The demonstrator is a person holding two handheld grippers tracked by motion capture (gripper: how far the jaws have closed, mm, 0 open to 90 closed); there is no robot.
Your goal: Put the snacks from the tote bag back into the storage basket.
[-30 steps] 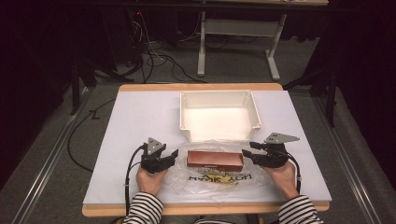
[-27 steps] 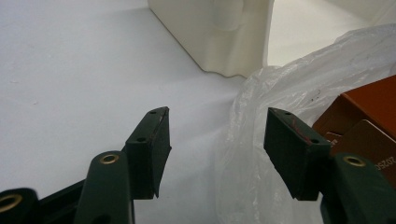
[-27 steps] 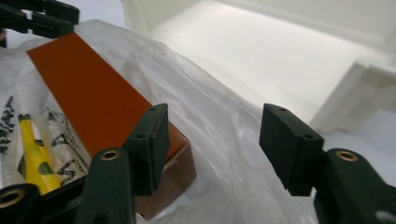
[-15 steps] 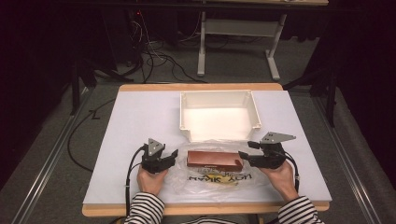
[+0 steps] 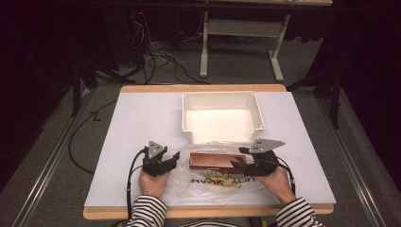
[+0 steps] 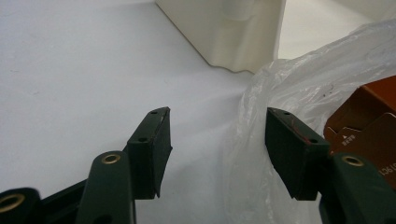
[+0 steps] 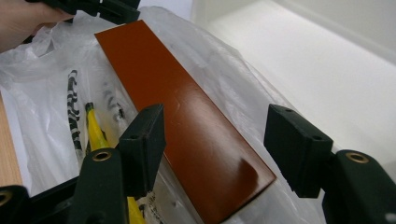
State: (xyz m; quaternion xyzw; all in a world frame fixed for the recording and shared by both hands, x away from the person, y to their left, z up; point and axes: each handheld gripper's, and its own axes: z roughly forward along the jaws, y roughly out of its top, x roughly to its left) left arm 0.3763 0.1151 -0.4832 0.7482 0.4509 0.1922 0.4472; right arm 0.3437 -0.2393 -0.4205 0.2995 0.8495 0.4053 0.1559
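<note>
Near the table's front edge, the right claw just opened off the box, maybe let go; left claw open beside the bag.

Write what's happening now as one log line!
left gripper: open, beside bag | right gripper: open over brown box | bin: empty

A glossy reddish-brown rectangular box lies on a clear crinkled plastic bag with black and yellow print. The plastic tray at twelve o'clock is white. Sleeves are black-and-white striped.
</note>
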